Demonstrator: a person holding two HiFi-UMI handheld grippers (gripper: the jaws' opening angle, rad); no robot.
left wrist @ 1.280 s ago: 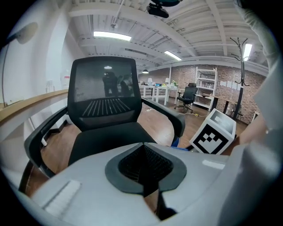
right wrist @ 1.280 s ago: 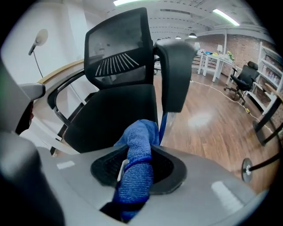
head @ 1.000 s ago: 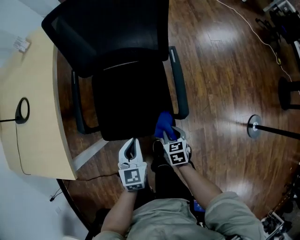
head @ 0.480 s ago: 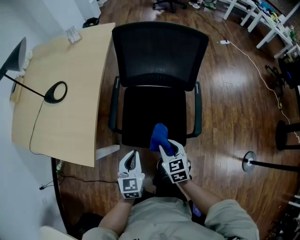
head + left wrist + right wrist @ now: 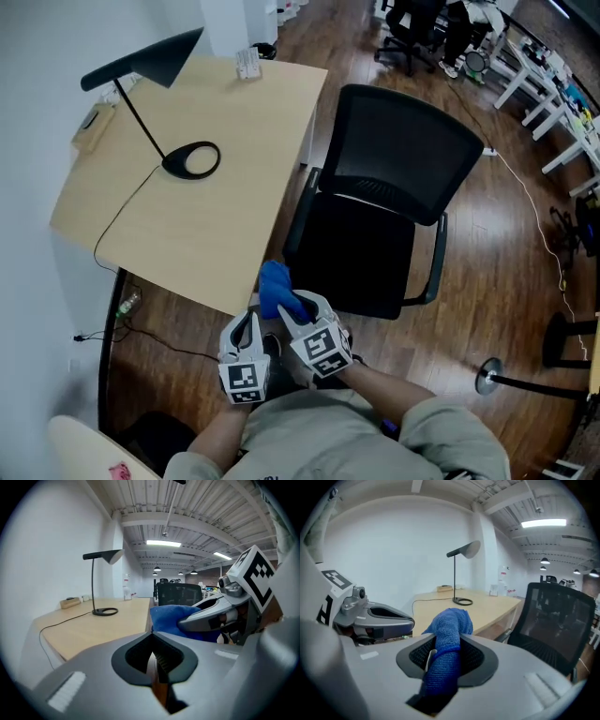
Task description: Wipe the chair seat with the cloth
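Black mesh-back office chair point(image 5: 405, 150): rides on a swivel base, so I expect it to roll or turn under a hard sideways push. Its padded black seat point(image 5: 361, 258) looks flat, bare and slightly giving. Nothing lies on it. Long, light strokes should suit better than a heavy scrub.

Blue terry cloth point(image 5: 275, 286): soft, light and limp. It will sag and fold, and cannot be broken. It is bunched into a roll and clamped mid-length by the right gripper point(image 5: 292, 314), with a rounded wad sticking out past the jaws. That wad is the working face. A hold near the middle, as here, leaves enough free pile to press flat. The cloth is up in the air near the person's body, over the desk's near corner, left of the seat front and clear of it.

Left gripper point(image 5: 246, 330): jaws drawn together with nothing in them, just beside the right one.

Surroundings:
- Pale wooden desk point(image 5: 244, 178) sits close against the chair's left side, so there is little room for a swing on that flank.
- Dark wood floor point(image 5: 487, 281) is open to the right.
- Two black armrests point(image 5: 438, 262) fence the seat's sides, so the front edge is the easy way in.
- Black desk lamp point(image 5: 150, 61) with ring base and trailing cable stands well apart.
- Chrome disc stand base point(image 5: 487, 377) on the floor at right is out of the path.
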